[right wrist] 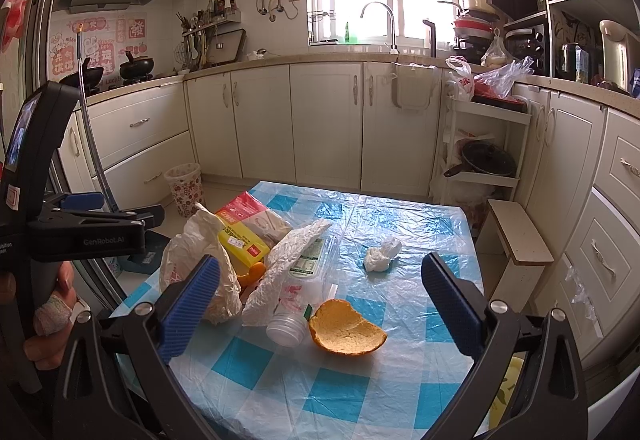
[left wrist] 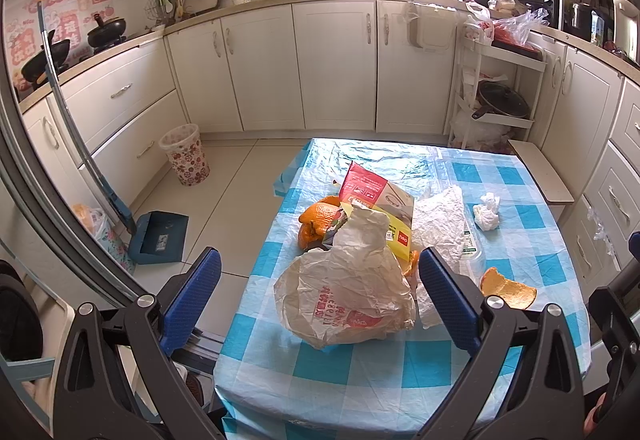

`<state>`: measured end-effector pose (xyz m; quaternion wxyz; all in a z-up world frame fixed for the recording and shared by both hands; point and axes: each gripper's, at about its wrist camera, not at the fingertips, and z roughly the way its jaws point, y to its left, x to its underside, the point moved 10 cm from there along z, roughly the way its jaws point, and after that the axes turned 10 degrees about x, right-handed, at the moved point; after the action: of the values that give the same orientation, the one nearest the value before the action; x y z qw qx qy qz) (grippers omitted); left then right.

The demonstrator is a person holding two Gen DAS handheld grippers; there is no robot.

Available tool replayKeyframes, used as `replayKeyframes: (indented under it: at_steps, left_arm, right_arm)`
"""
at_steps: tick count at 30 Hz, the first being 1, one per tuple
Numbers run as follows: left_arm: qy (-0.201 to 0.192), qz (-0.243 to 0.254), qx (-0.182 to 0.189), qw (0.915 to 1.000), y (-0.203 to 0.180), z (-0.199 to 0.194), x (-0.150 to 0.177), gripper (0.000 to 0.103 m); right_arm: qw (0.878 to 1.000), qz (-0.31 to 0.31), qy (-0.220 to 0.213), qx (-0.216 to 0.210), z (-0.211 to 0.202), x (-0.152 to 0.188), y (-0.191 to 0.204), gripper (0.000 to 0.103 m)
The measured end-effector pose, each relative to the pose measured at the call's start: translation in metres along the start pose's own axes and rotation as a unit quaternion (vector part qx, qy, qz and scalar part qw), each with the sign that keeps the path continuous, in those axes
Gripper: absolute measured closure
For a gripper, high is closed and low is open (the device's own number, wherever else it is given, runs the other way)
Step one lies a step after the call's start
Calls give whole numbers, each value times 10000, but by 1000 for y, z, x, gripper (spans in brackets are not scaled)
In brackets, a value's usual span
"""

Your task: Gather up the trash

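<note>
Jaws of the left gripper [left wrist: 320,280] and right gripper [right wrist: 320,300] are spread wide, nothing held. Trash is heaped on the checked tablecloth [right wrist: 344,396]: crumpled paper bag [left wrist: 344,288], orange peel [right wrist: 346,330], yellow box [right wrist: 240,242]. "GenRobot.AI" is read on the left gripper.

Both wrist cameras look forward and down over the bench [left wrist: 520,224] toward the kitchen cabinets [right wrist: 324,120]. The left view sits closer, over the near left corner. They share the trash pile and the floor bin [left wrist: 185,154].

Right gripper [right wrist: 320,304] spread wide above a blue-checked table [right wrist: 360,392], orange peel [right wrist: 346,328] lay beside a tipped plastic bottle [right wrist: 296,304], crumpled tissue [right wrist: 382,254] farther back, left gripper [right wrist: 96,218] at the left edge, floral bin [right wrist: 185,189] on the floor.
</note>
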<state>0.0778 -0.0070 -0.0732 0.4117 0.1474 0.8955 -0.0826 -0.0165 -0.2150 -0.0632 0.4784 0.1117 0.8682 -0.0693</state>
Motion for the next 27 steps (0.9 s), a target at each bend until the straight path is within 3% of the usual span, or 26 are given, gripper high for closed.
replayKeyframes:
  at_steps: [9, 16, 21, 27]
  left_arm:
    - [19, -39, 97, 9999, -1, 1, -2, 8]
    - [309, -386, 345, 9982, 10, 30, -24, 8]
    - [621, -321, 430, 9966, 7, 68, -35, 8]
    - [1072, -59, 581, 9925, -4, 123, -56, 8]
  right_arm:
    - [10000, -9, -14, 17, 0, -1, -1, 6]
    - [9999, 68, 23, 146, 14, 0, -10, 6]
    - [9993, 100, 320, 184, 38, 2, -15, 6]
    - [9945, 457, 944, -76, 82, 5, -26, 6]
